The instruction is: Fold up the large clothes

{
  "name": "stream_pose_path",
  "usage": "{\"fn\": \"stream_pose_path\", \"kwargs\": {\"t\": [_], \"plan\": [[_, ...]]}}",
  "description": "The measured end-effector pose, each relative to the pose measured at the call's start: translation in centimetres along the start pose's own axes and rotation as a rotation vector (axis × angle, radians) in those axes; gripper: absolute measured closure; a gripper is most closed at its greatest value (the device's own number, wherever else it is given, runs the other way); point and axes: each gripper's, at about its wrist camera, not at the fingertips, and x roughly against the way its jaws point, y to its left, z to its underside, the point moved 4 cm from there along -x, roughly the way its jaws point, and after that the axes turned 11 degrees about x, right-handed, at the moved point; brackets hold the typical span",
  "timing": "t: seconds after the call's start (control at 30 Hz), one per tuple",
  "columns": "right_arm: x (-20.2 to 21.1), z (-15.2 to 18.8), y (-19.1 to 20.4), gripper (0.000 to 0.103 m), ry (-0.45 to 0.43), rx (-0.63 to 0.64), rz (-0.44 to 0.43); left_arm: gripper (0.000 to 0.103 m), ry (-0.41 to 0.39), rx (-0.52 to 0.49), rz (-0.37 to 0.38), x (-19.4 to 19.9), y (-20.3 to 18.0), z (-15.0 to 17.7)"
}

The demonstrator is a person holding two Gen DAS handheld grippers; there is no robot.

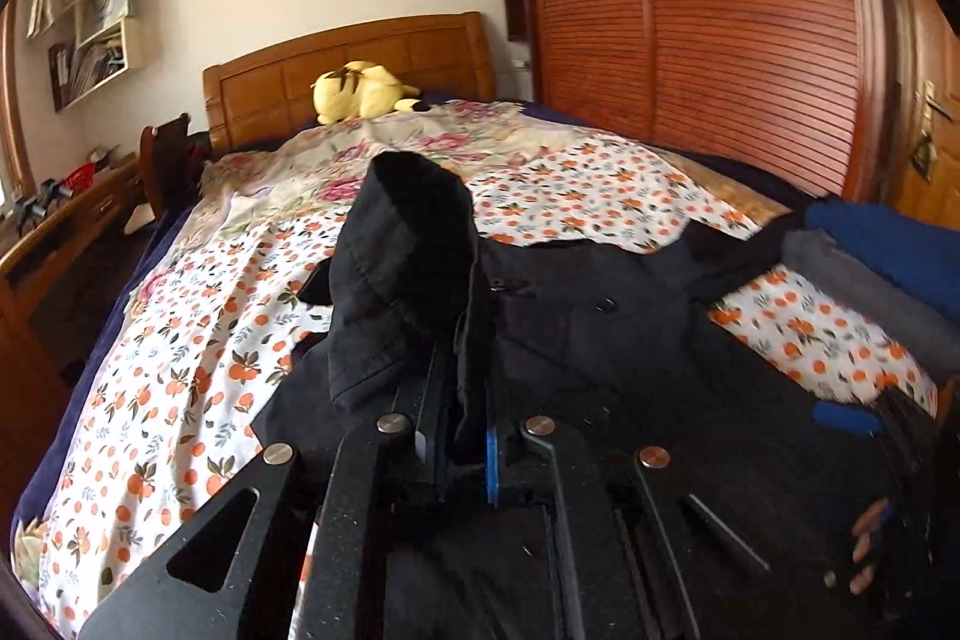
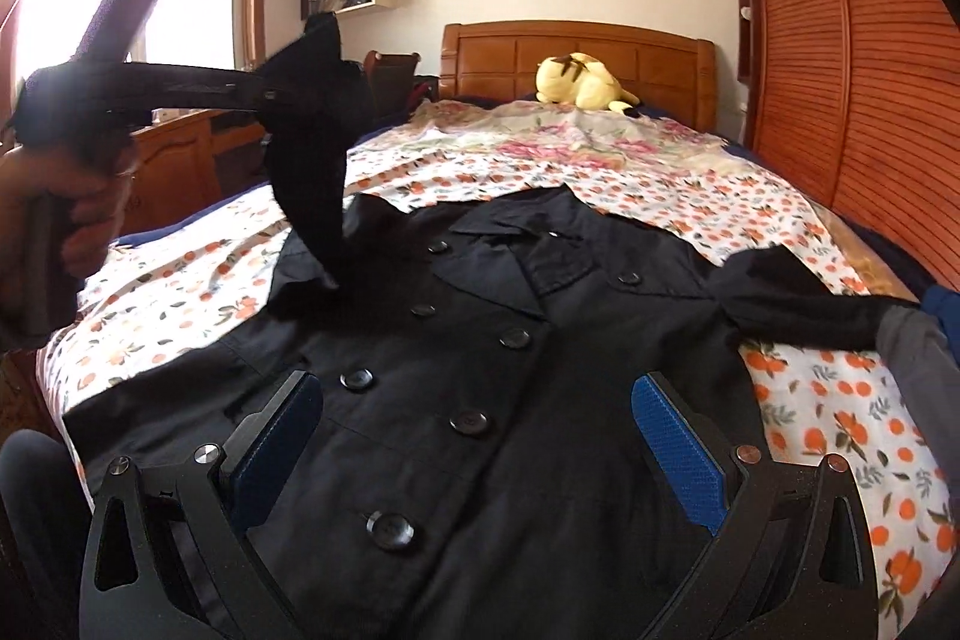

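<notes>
A black double-breasted coat point(image 2: 480, 340) lies front up on the bed, collar toward the headboard. My left gripper point(image 1: 459, 400) is shut on the coat's left sleeve point(image 1: 408, 256) and holds it up above the coat. It also shows in the right wrist view point(image 2: 270, 100), with the sleeve point(image 2: 318, 172) hanging down from it to the coat's shoulder. My right gripper point(image 2: 480, 436) is open, its blue pads point(image 2: 678, 448) spread over the coat's buttoned front. The coat's other sleeve point(image 2: 798, 298) lies out to the right.
The bed has an orange-print sheet point(image 2: 840, 412) and a floral cloth point(image 2: 540, 136). A yellow plush toy point(image 2: 582, 88) sits by the wooden headboard. Folded blue and grey clothes point(image 1: 882, 268) lie at the right edge. A wooden wardrobe point(image 2: 870, 40) stands right, a desk point(image 1: 72, 220) left.
</notes>
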Motion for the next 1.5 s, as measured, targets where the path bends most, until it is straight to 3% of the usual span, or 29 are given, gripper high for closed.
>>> {"fn": "stream_pose_path", "kwargs": {"t": [0.23, 0.37, 0.47, 0.53, 0.6, 0.83, 1.03, 1.33, 1.5], "plan": [[0.9, -0.8, -0.1, 0.000, 0.006, -0.061, -0.040, 0.091, 0.014, 0.007, 0.031, 1.5, -1.3, 4.1], [1.6, -1.3, 0.0, 0.000, -0.010, -0.063, -0.033, 0.061, -0.010, -0.010, 0.038, 2.7, -1.6, 5.6], [2.0, -1.1, -0.1, 0.000, -0.014, -0.058, -0.018, 0.056, -0.025, -0.012, 0.048, 3.7, -1.8, 6.1], [2.2, -1.0, 0.0, 0.000, -0.007, -0.053, -0.005, 0.045, -0.044, 0.001, 0.060, 4.3, -1.6, 6.1], [2.1, -0.7, 0.1, 0.000, 0.008, -0.044, 0.004, 0.021, -0.072, 0.020, 0.073, 5.1, -1.4, 6.4], [1.5, -0.9, 0.6, 0.000, 0.080, 0.013, 0.029, 0.021, -0.126, 0.066, 0.038, 6.6, 0.5, 6.7], [0.2, -1.8, 1.2, 0.000, 0.129, 0.035, 0.018, 0.021, -0.096, 0.145, 0.041, 6.4, 3.2, 7.8], [-5.8, -2.9, 0.4, 0.000, 0.238, -0.003, 0.010, 0.021, -0.089, 0.221, -0.035, 6.5, 7.3, 8.6], [-9.4, -2.5, -0.5, 0.007, 0.319, -0.043, -0.006, 0.021, -0.086, 0.251, -0.062, 6.6, 9.1, 9.0]]}}
